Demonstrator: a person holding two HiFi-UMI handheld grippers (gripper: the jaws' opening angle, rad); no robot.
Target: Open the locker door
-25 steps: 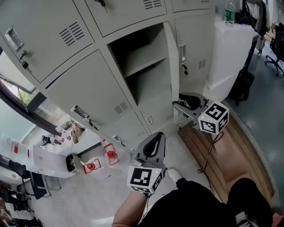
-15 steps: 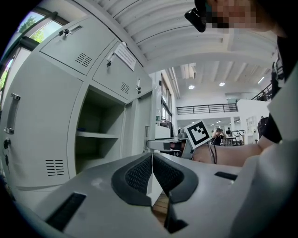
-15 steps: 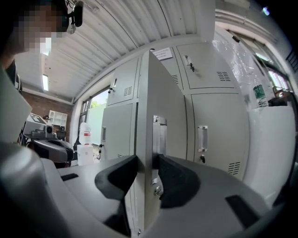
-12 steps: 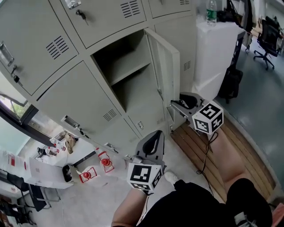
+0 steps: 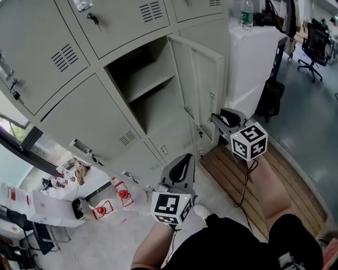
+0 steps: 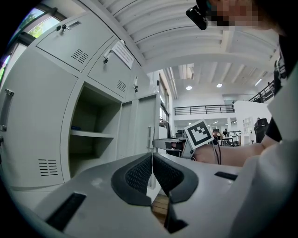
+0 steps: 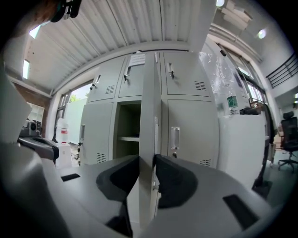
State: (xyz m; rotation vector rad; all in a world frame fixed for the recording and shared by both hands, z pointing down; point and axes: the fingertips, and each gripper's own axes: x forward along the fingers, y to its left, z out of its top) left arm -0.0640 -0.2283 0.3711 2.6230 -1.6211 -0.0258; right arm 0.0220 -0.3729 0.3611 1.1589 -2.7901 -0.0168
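A bank of grey lockers [image 5: 79,121] fills the left and top of the head view, its vented doors closed except one. Beside its right end stands a tall white cabinet [image 5: 248,63], and at the foot of both lies a slatted wooden platform [image 5: 243,179] on the pale floor.

One compartment [image 5: 142,105] in the middle of the bank stands open, with a single shelf [image 5: 145,84] across it and nothing that can be made out inside. Its locker door [image 5: 203,89] is hinged at the compartment's right edge and stands swung well out from the bank, inner face toward the camera.

The right gripper [image 5: 214,120] is at the lower part of the door's free edge, pointing about level. In the right gripper view the door [image 7: 148,139] runs edge-on between the jaws, which have just been closing – one pad lies on each face, so the gripper clamps the door. Its marker cube [image 5: 249,141] sits behind the jaws.

The left gripper [image 5: 179,161] hangs lower, in front of the bank's bottom row and apart from the door. In the left gripper view its pads [image 6: 139,174] meet with nothing between them – closed and empty.

A clear bottle [image 5: 246,13] stands on the cabinet's top, and small red objects [image 5: 122,194] lie on a low surface at the lower left
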